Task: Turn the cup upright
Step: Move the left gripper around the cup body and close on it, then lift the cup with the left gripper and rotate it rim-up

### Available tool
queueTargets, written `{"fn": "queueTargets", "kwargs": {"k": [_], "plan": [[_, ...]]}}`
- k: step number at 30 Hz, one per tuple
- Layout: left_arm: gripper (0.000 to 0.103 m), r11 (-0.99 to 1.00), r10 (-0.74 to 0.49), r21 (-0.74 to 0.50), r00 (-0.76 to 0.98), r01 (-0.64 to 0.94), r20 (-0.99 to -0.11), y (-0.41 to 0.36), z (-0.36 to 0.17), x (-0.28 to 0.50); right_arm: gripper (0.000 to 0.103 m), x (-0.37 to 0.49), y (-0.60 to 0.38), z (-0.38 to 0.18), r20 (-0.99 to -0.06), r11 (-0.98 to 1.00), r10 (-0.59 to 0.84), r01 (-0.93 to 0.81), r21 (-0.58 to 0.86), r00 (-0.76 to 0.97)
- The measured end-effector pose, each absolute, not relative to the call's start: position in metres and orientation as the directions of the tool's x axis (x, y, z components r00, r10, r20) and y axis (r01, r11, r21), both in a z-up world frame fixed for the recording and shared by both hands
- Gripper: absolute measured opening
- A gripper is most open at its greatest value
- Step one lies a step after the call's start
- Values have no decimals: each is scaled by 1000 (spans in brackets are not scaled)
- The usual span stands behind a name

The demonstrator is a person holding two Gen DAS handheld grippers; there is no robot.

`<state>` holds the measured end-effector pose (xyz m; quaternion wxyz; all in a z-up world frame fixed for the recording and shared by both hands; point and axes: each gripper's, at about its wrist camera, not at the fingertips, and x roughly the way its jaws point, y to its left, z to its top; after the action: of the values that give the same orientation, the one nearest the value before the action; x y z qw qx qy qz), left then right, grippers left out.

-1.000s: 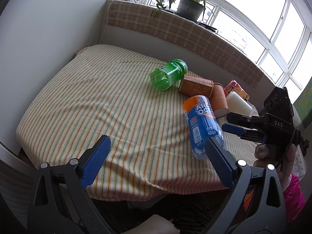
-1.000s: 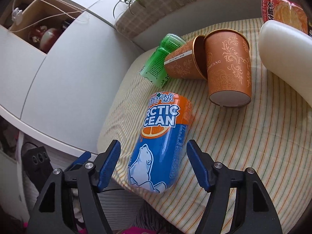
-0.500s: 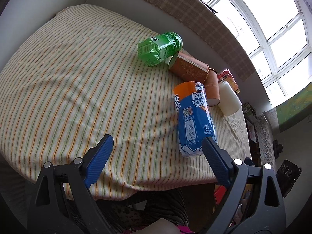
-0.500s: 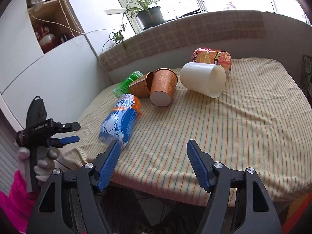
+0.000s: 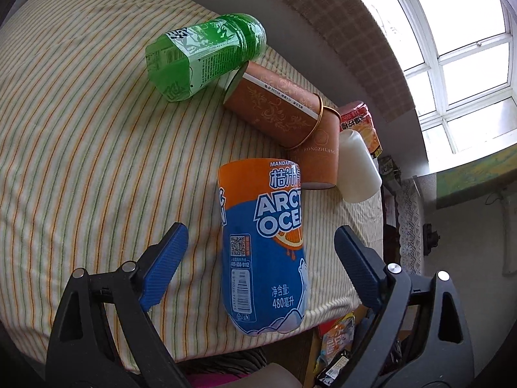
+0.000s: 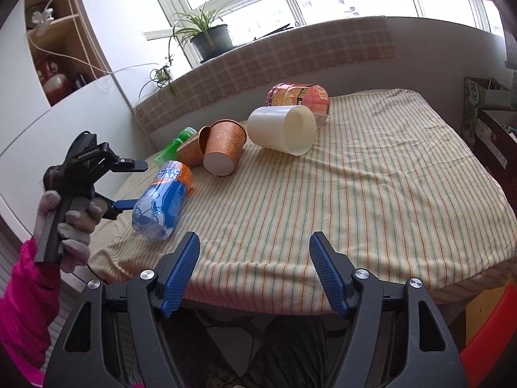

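L gripper (image 5: 260, 265) is spread wide, nothing clamped; the blue-and-orange bottle (image 5: 263, 249) lies lengthwise between its blue pads (image 5: 163, 266) w/ gaps on both sides, base toward the camera & overhanging the near edge of the striped surface (image 5: 80, 148). In the right wrist view the same gripper (image 6: 129, 184) sits off the surface's left edge, at the bottle's base end (image 6: 163, 200), held by a gloved hand (image 6: 69, 223).

R gripper (image 6: 253, 273) is also released, fingers apart, hovering just off the near edge; ahead of it is a wide bare stretch of striped cloth running to the right & far edges.

Beyond the bottle, two orange paper cups. The nearer cup (image 5: 318, 155) lies on its side, long axis roughly toward the cameras, white base facing the near edge (image 6: 224, 155), rim away. The second orange cup (image 5: 274, 111) lies crosswise behind it, rim touching the first cup's rim end, base next to a green bottle (image 5: 202, 55) also on its side.

Right of the cups a white cup (image 6: 284, 129) lies on its side, mouth toward the right gripper; its side is just beside the nearer orange cup. A red noodle tub (image 6: 300, 97) lies behind it near the far edge. A potted plant (image 6: 206, 35) stands on the sill.
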<state>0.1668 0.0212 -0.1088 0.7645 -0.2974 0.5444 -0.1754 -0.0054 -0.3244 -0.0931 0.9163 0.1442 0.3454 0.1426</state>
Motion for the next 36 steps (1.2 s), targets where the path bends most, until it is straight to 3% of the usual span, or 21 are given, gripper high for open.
{"fn": "queueTargets", "kwargs": {"k": [2, 14, 20, 36], "plan": [[83, 767, -589, -639, 329, -57, -738, 16, -113, 173, 70, -5, -327, -96, -595, 914, 364, -153, 375, 716], [79, 798, -578, -603, 268, -14, -771, -6, -126, 180, 70, 0, -332, -100, -610, 912, 361, -131, 389, 705], [63, 811, -565, -586, 270, 6, -779, -15, -127, 179, 70, 2, -326, -99, -618, 917, 352, -125, 379, 703], [61, 856, -501, -504, 423, 116, -755, -27, -80, 158, 70, 3, -324, -97, -639, 928, 318, -90, 362, 700]]}}
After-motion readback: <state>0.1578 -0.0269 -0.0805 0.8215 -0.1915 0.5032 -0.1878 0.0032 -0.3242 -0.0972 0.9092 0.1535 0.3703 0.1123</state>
